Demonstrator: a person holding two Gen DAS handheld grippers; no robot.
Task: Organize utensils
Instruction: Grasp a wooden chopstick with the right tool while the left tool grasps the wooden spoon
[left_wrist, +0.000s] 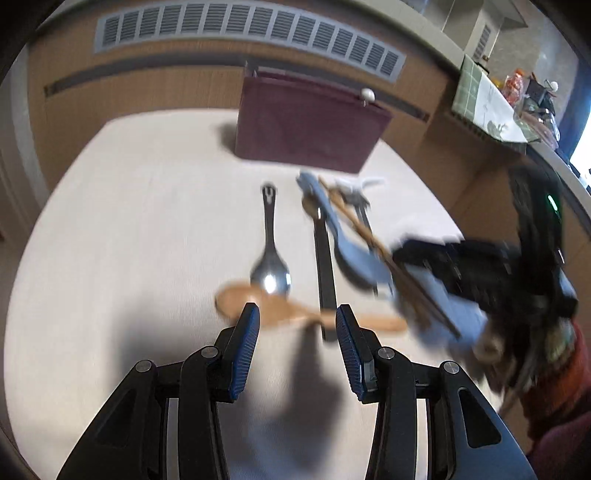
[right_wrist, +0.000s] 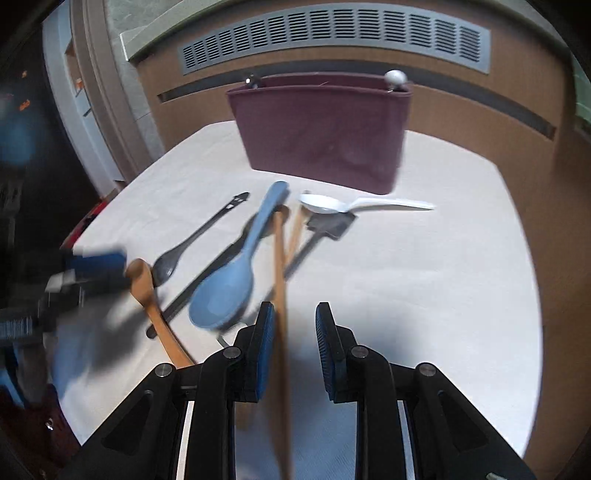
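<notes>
Several utensils lie on a white table (left_wrist: 129, 221) in front of a maroon organizer (left_wrist: 306, 125), which also shows in the right wrist view (right_wrist: 325, 133). My left gripper (left_wrist: 297, 325) is open just above a wooden spoon (left_wrist: 280, 306) lying crosswise. Beyond it are a steel spoon (left_wrist: 271, 269), a black utensil (left_wrist: 325, 266) and a blue spoon (left_wrist: 351, 251). My right gripper (right_wrist: 293, 325) is open, with wooden chopsticks (right_wrist: 280, 288) running between its jaws near the left pad. The blue spoon (right_wrist: 229, 291) lies to its left. It is blurred at the right of the left wrist view (left_wrist: 443, 280).
A white plastic spoon (right_wrist: 354, 205) and a black spatula (right_wrist: 325, 229) lie near the organizer's front. Two utensil handles (right_wrist: 395, 79) stick out of the organizer. A brown cabinet with a grey vent (right_wrist: 332, 33) stands behind the table. A cluttered counter (left_wrist: 517, 107) is at the far right.
</notes>
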